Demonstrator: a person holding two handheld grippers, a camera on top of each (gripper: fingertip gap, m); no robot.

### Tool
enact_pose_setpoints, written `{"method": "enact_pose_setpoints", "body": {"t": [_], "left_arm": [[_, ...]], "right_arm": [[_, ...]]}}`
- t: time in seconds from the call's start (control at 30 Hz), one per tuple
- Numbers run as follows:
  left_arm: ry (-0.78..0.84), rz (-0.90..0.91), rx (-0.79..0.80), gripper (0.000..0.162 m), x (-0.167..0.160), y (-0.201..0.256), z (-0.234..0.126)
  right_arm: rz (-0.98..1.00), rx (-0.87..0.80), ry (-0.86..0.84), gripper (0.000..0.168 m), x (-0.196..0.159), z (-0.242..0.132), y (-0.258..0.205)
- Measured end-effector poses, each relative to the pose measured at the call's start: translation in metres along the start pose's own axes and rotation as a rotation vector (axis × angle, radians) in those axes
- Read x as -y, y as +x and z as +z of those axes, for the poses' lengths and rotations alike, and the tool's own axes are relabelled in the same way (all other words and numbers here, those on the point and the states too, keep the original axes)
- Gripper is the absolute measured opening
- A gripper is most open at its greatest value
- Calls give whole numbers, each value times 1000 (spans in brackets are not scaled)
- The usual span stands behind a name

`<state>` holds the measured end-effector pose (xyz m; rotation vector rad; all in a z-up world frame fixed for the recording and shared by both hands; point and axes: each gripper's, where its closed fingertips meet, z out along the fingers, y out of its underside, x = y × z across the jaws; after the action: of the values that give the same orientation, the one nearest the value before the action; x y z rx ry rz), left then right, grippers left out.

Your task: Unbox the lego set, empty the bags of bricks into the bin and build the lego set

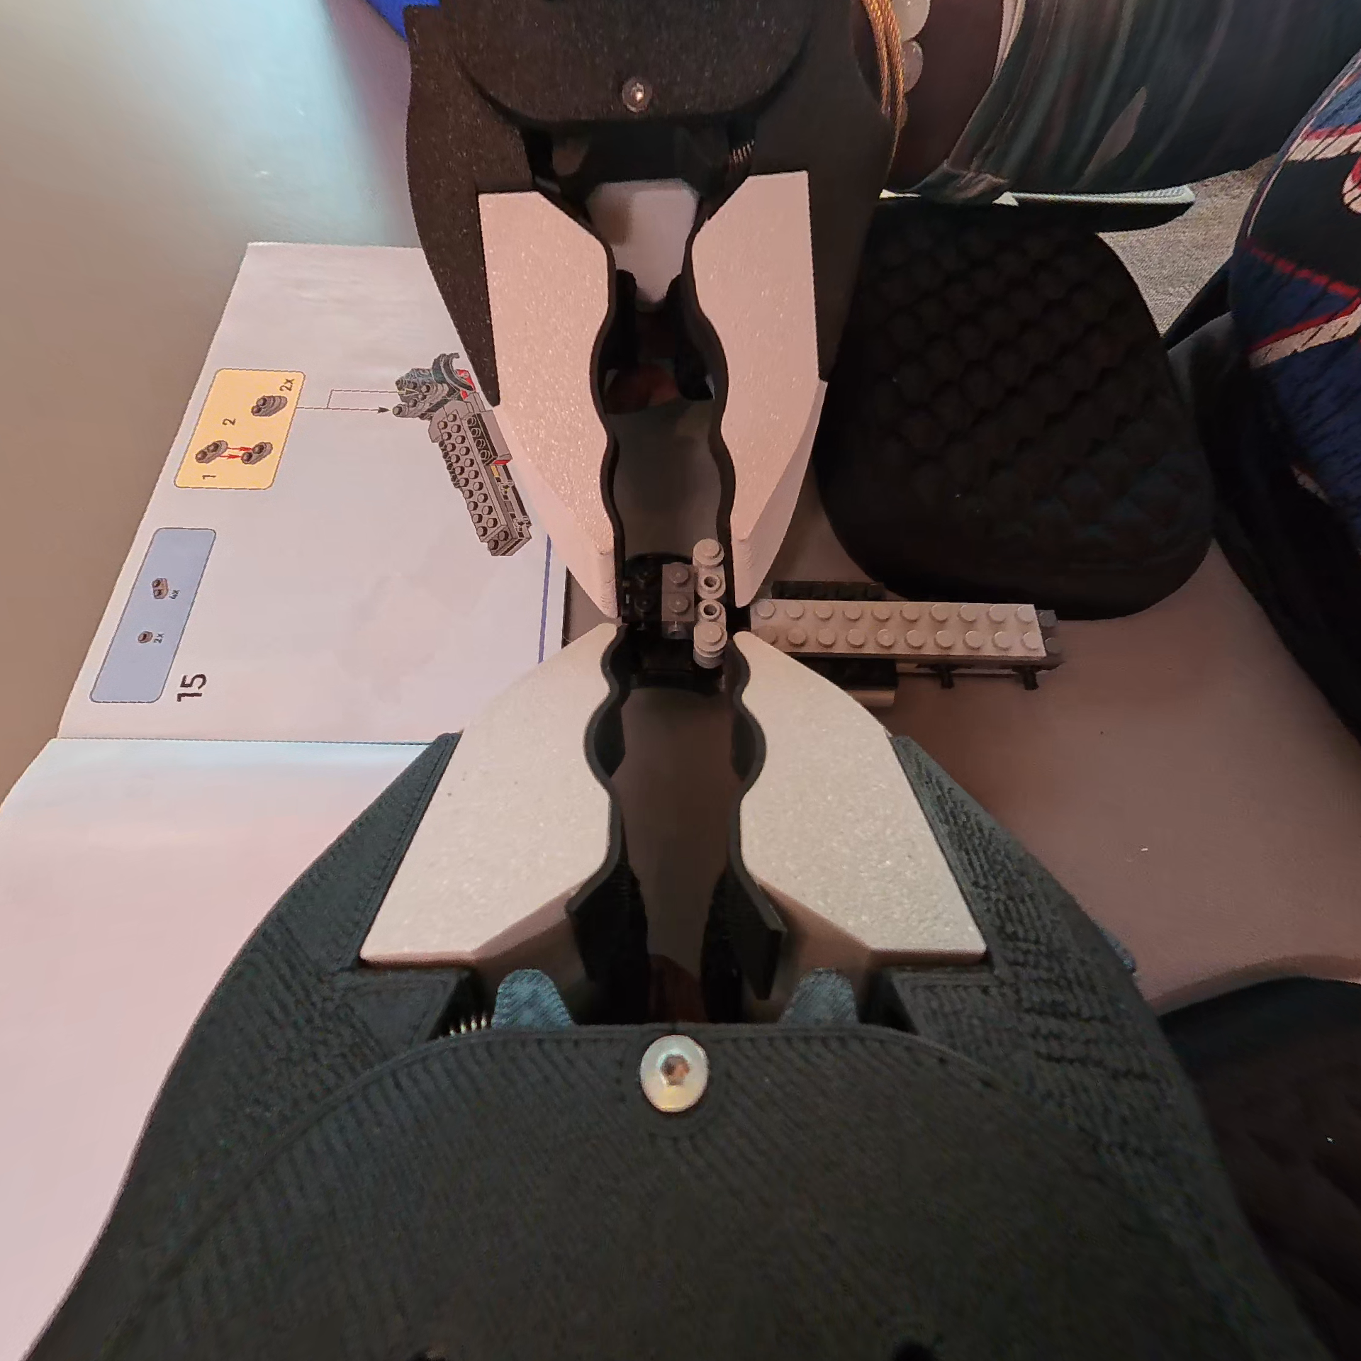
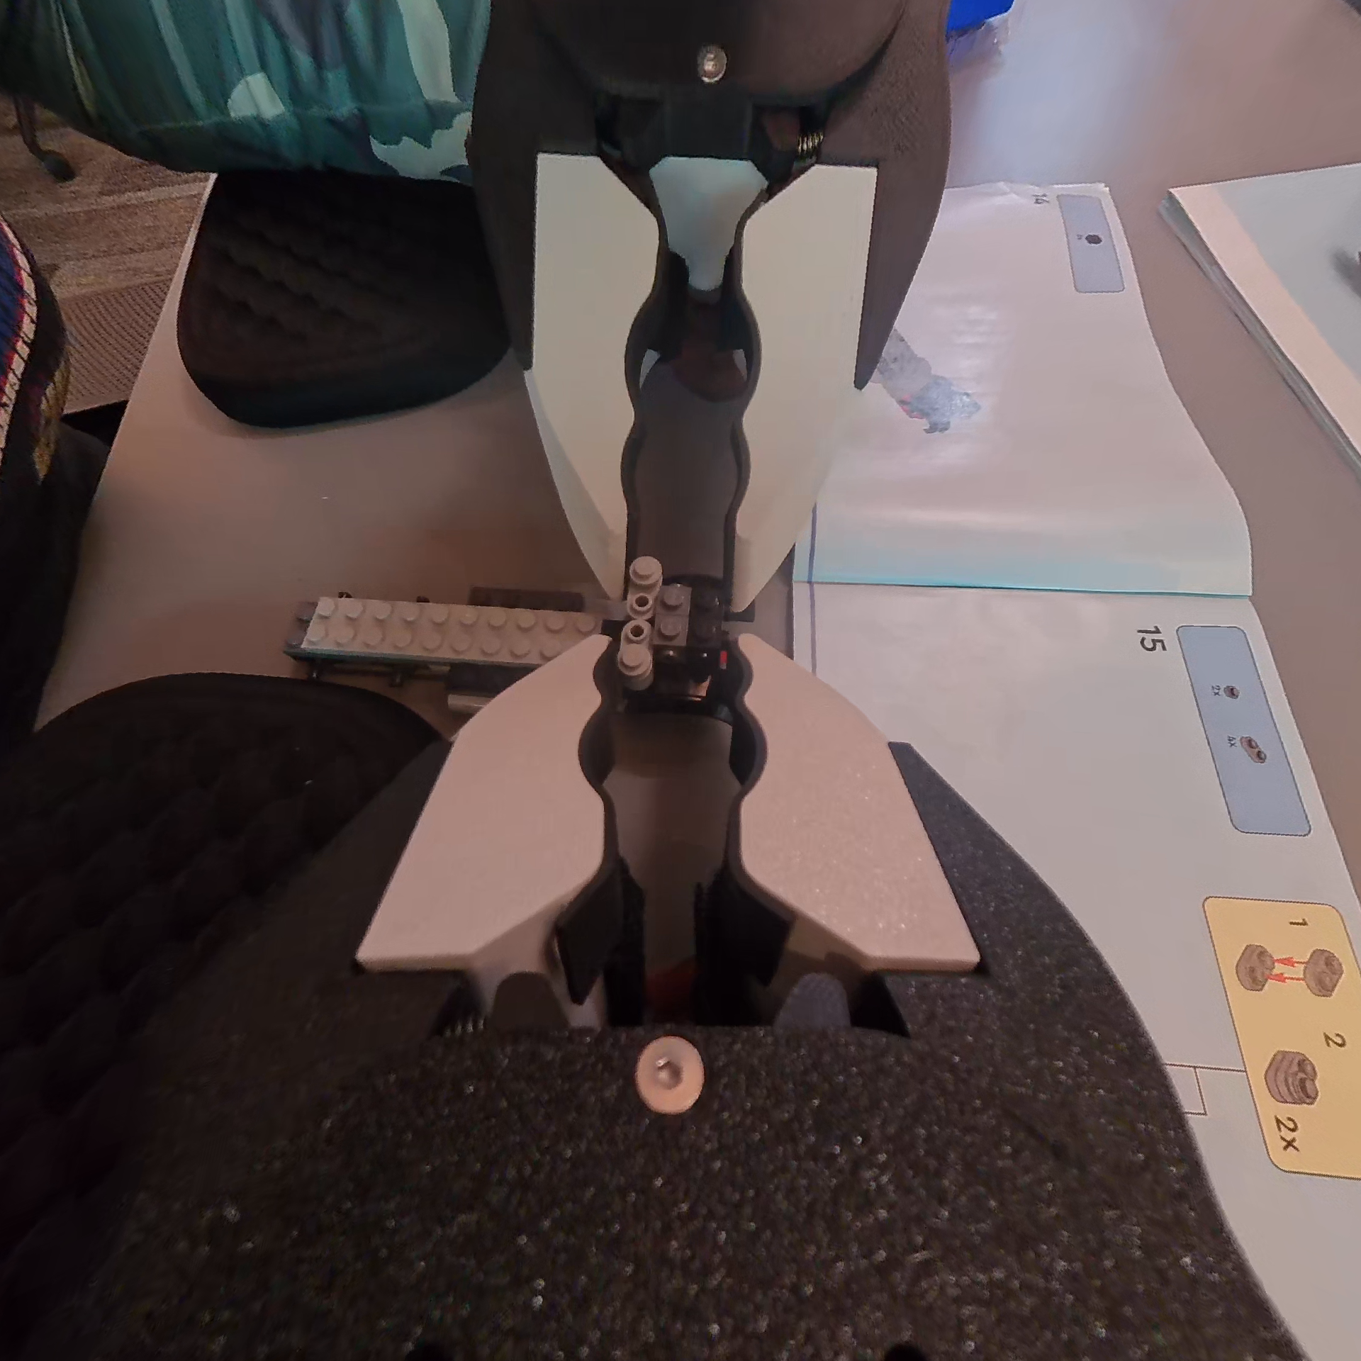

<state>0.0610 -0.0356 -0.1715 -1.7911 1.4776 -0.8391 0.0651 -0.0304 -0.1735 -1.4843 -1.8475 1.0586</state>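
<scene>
Fingers of the left gripper (image 1: 674, 648) close narrowly around the dark end of the lego model (image 1: 898, 626), its underside hidden. Opposite, the right gripper (image 1: 674, 582) pinches the same end; whether its tips grip the small grey stacked pieces (image 1: 708, 607) is hard to tell. Beyond lies the instruction booklet (image 1: 309, 589), partly covered, on the table (image 1: 147, 147).

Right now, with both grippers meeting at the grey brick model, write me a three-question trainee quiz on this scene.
1. True or false: the long light-grey studded plate is lifted clear of the beige table.
2. Which lies beside the model: A the open white instruction booklet, B a blue bin?
3. What do the left gripper and right gripper close around?

Key: 1 false; 2 A; 3 the small grey-and-black brick cluster.
</scene>
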Motion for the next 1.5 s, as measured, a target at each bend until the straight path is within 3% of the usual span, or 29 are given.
{"method": "enact_pose_setpoints", "body": {"t": [0.17, 0.27, 0.47, 0.6, 1.07, 1.13, 1.3, 1.5], "left_arm": [[-5, -2, 17, 27, 1, 1, 0], [-13, 8, 42, 34, -2, 2, -2], [-1, -62, 42, 50, -4, -4, -3], [-23, -78, 9, 35, -6, -2, 2], [-35, -26, 42, 34, -8, 0, 3], [-25, -47, 19, 40, -7, 4, 1], [122, -184, 16, 45, 11, 1, -9], [102, -250, 3, 29, 8, -2, -5]], "right_arm": [[-6, -6, -2, 28, 0, 0, 0], [22, -15, 3, 44, -1, -2, 2], [90, -10, 21, 43, -3, -9, 1], [91, 7, 24, 34, -2, -7, 0], [56, 8, 24, 34, -1, -8, -2], [86, 7, 43, 42, 0, -12, -2], [160, -30, 133, 37, 12, -22, -2], [250, -16, 155, 25, 10, -17, 4]]}}
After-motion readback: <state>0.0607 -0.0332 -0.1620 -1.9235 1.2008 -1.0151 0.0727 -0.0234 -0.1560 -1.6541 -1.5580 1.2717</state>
